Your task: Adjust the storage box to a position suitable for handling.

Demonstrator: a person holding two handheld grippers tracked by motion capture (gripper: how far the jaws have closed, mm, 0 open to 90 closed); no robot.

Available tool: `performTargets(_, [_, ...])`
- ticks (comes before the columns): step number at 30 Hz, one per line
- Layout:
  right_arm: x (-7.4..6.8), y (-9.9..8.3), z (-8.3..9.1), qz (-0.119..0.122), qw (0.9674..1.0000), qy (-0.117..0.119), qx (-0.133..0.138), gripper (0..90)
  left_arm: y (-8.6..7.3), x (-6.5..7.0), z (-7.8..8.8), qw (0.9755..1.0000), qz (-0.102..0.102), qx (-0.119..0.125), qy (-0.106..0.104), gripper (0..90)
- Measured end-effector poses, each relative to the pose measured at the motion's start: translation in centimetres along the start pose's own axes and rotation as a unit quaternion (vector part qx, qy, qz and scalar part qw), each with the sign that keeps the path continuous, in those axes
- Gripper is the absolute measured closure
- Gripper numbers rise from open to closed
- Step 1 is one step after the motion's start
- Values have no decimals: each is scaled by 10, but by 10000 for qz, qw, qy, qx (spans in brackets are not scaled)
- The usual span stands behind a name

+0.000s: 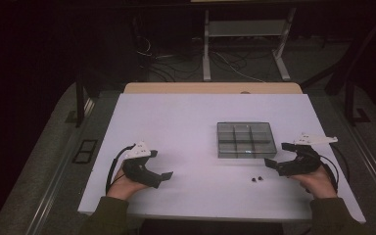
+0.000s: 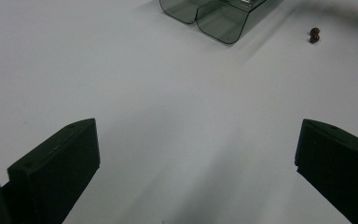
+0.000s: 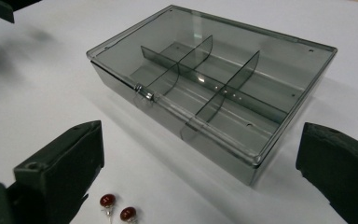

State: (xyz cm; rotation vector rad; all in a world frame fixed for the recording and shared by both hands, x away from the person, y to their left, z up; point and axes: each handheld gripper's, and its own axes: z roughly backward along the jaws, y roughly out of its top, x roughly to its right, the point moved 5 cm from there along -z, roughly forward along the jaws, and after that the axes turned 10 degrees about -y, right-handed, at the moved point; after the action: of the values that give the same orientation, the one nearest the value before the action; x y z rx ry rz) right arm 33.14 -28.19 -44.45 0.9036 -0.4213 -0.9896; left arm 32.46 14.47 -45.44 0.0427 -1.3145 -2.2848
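Up close, the red studs (image 3: 116, 207) lie beside the closed box (image 3: 214, 88)

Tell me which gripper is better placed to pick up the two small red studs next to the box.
Right. The right gripper sits beside the studs, and they lie just past its left jaw in the right gripper view, jaws open. The left gripper is across the table, farther off from them and from the clear box.
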Motion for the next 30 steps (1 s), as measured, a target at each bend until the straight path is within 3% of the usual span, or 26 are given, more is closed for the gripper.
performTargets(15, [21, 15, -1, -86, 9998, -190, 47, 5, 1, 4, -2, 10000, -35, -10, -73, 0])
performTargets(17, [24, 17, -1, -121, 9997, -197, 58, 43, 1, 4, -2, 10000, -35, -5, -66, 0])
performTargets(24, [34, 24, -5, -129, 9993, -345, 19, 51, 1, 5, -2, 10000, -64, -6, -61, 0])
performTargets(27, [39, 28, -6, -154, 9993, -335, 33, 130, 1, 5, -2, 10000, -77, -23, -53, 0])
performTargets(30, [43, 31, -7, -174, 9994, -313, 23, 143, 1, 6, -3, 9999, -77, -39, -77, 0])
